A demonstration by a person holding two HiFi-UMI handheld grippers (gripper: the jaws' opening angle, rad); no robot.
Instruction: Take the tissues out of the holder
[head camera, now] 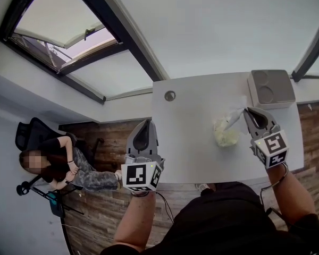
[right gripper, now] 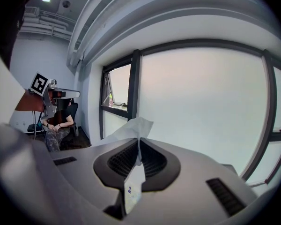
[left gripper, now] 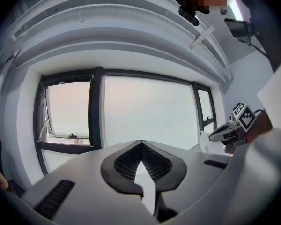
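Left tool [head camera: 146, 122], pressed together on nothing, waits by the tabletop [head camera: 191, 142] edge, while right tool [head camera: 248, 111] pinches a tissue [head camera: 235, 116], likely to pull it free of the heap [head camera: 226, 134]

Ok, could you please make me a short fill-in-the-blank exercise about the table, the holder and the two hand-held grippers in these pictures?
1. The right hand-held gripper is shut on a ____.
2. The left hand-held gripper has its jaws together and holds ____.
3. The top of the table is ____ in colour.
4. In the head view, the grey holder stands at the table's far ____ corner.

Missing words: tissue; nothing; white; right.
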